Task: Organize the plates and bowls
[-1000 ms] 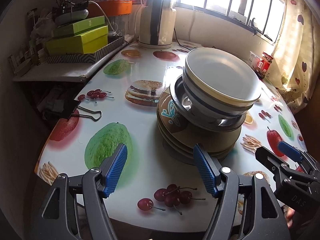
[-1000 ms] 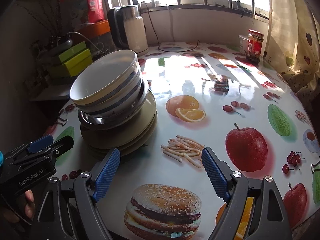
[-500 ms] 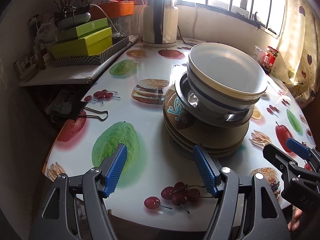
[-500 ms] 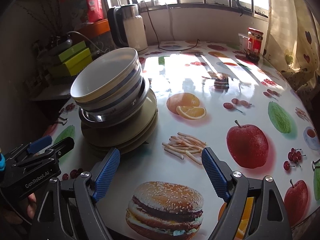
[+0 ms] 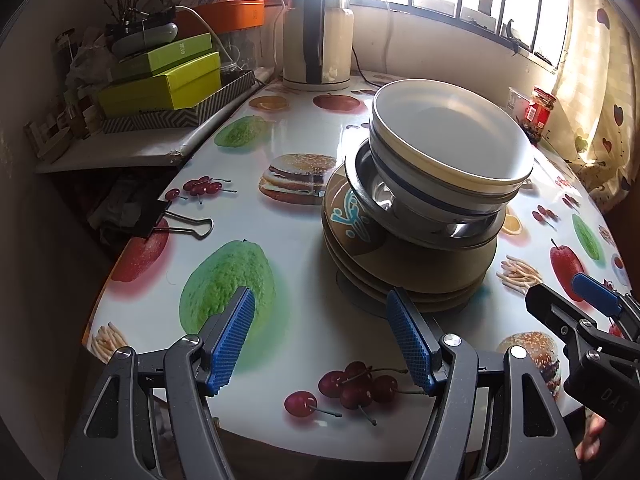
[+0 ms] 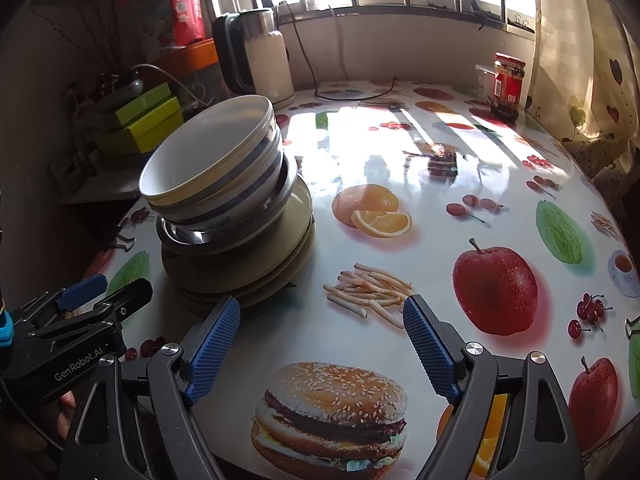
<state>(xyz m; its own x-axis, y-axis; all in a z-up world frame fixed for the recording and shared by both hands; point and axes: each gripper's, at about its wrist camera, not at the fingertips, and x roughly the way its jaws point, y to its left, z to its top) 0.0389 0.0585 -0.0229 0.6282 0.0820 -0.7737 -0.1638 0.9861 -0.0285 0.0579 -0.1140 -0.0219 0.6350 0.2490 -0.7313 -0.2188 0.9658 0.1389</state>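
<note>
One stack stands on the fruit-print table (image 5: 288,216). White bowls with blue bands (image 5: 448,148) sit tilted in a steel bowl (image 5: 440,236), on several tan plates (image 5: 412,272). The stack also shows in the right wrist view: bowls (image 6: 216,168), steel bowl (image 6: 224,236), plates (image 6: 248,268). My left gripper (image 5: 326,336) is open and empty, just short of the plates' near edge. My right gripper (image 6: 324,344) is open and empty, to the right of the stack above the table. Each gripper shows at the edge of the other's view.
An electric kettle (image 5: 316,52) stands at the back by the window. Green boxes (image 5: 164,80) sit on a side shelf at left. A binder clip (image 5: 176,220) grips the table's left edge. A red-lidded jar (image 6: 508,84) stands at the far right.
Both grippers have drawn back and up a little from the stack, so it sits slightly farther away in each view. The stack has not moved. Both grippers stay open.
</note>
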